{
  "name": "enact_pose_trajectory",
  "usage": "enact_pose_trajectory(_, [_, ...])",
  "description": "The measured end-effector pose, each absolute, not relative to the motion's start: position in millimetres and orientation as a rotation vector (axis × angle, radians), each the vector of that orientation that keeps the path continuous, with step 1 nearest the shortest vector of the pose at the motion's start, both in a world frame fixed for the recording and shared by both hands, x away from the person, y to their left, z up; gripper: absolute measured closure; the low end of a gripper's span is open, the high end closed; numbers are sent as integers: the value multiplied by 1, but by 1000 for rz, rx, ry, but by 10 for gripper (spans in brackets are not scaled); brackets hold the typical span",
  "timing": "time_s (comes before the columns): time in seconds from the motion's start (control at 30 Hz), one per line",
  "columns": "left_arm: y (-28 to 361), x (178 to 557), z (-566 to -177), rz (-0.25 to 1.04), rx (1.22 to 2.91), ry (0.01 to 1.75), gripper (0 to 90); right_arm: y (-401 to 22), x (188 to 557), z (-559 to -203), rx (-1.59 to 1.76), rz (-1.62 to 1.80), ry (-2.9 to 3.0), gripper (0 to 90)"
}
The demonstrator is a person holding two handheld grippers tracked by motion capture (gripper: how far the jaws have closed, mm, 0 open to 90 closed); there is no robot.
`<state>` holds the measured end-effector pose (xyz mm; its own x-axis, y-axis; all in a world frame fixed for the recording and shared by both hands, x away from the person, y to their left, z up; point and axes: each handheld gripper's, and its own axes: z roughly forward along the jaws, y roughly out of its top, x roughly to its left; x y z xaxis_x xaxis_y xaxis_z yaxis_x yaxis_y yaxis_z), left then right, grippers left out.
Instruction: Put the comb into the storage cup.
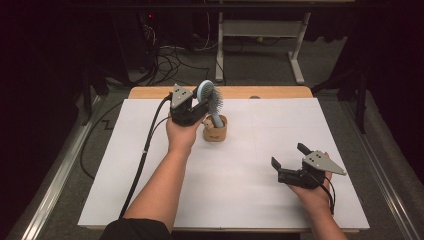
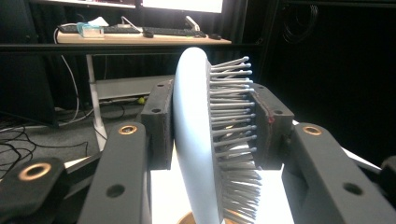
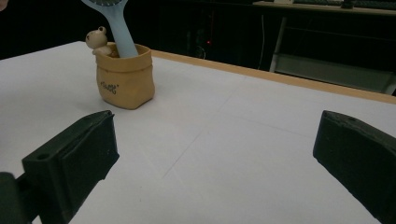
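High view, upper centre: left gripper clamped on light, stiff brush, handle in pot; left gripper view: pads pressing back and springy bristles, so better held lower; right gripper view: jaws wide open, empty.

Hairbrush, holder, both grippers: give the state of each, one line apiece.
hairbrush: upright, handle down in the holder, head clamped across back and bristles.
holder: upright on the white sheet, small bear figure at its rim.
left gripper: shut on the hairbrush head.
right gripper: open, nothing between the jaws, resting apart from the holder.
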<state>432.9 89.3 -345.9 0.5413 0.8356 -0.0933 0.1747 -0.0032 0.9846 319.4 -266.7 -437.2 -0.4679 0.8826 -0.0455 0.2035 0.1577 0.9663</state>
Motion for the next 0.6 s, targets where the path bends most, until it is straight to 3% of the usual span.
enact_pose_trajectory(0.6, [89,440,-355,628,1508,925,574,-267,319,-437,1036,1346,1792,2])
